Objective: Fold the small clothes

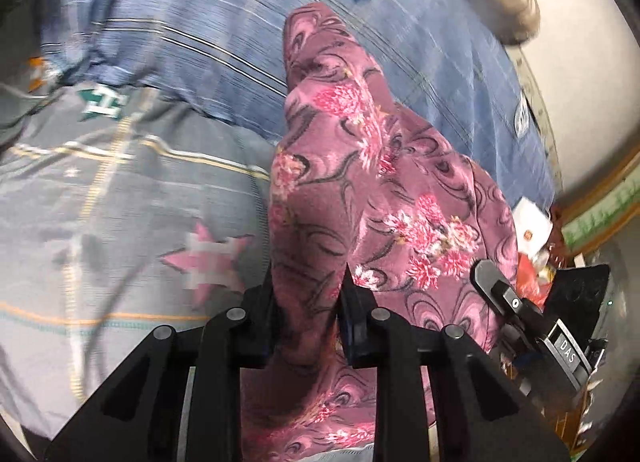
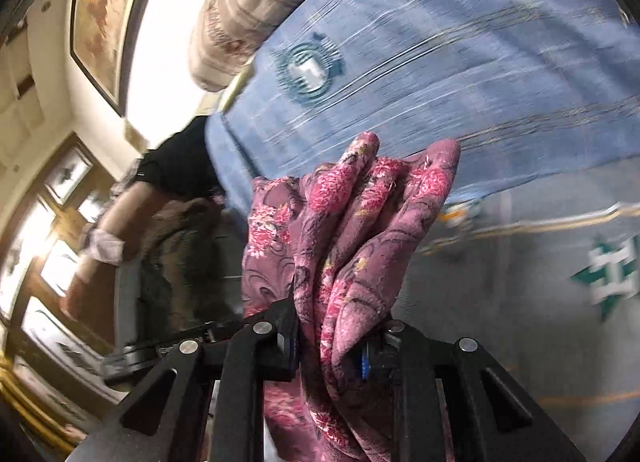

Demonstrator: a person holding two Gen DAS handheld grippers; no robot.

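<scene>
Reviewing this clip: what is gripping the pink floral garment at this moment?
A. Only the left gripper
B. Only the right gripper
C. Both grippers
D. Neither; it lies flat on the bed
C: the left gripper and the right gripper each have the pink floral garment bunched between their closed fingers, above the blue bedspread.

You have the mauve floral garment (image 1: 352, 190) bunched and lifted above the blue striped bedspread (image 1: 208, 22), its folds hanging crumpled, pink blossoms showing.

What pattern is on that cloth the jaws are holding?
The cloth is mauve-purple with pink flowers and dark swirls; it shows best in the left wrist view.
</scene>
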